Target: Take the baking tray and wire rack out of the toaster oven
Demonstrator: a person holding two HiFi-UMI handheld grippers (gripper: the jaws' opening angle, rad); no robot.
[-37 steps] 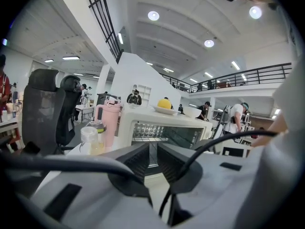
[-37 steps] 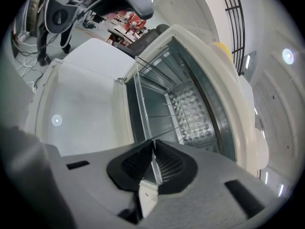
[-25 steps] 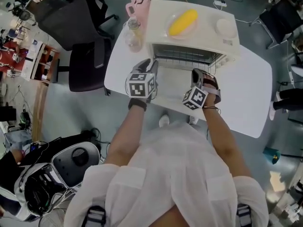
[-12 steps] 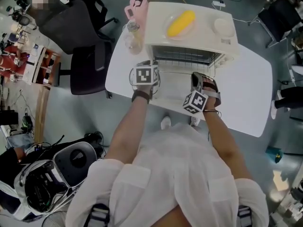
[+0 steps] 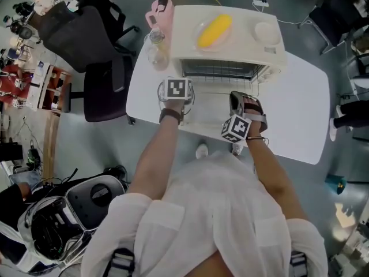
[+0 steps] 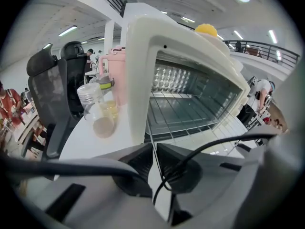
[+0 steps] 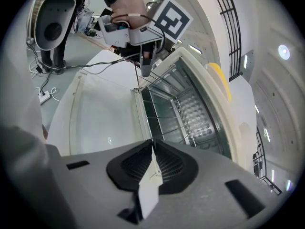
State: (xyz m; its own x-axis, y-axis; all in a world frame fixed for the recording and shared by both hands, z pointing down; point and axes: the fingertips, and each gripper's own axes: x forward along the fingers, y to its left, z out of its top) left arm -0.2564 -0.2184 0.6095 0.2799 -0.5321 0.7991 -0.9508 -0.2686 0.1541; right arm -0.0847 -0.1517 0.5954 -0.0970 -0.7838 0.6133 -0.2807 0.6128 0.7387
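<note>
A cream toaster oven [image 5: 230, 45] stands on the white table [image 5: 300, 108] with its glass door [image 5: 210, 105] folded down flat. The wire rack [image 5: 222, 74] sticks partly out of the mouth. My left gripper [image 5: 180, 97] has just been closing; its pads now pinch the rack's thin front wire [image 6: 153, 147] at the left corner. My right gripper [image 5: 237, 95] is shut on the same front wire [image 7: 151, 144] further right. Under the rack wires [image 6: 190, 123] a dark flat surface shows inside; I cannot tell whether it is the baking tray.
On the oven's top lie a yellow item on a plate [image 5: 214, 29] and a white bowl [image 5: 265, 33]. A pink jug [image 5: 160, 10] and a clear jar [image 5: 155, 48] stand left of the oven. A black office chair [image 5: 104, 79] is beside the table's left edge.
My left gripper has tipped downward and dropped to the rack's front left corner, and its jaws have closed on the wire. The right gripper has stayed put.
</note>
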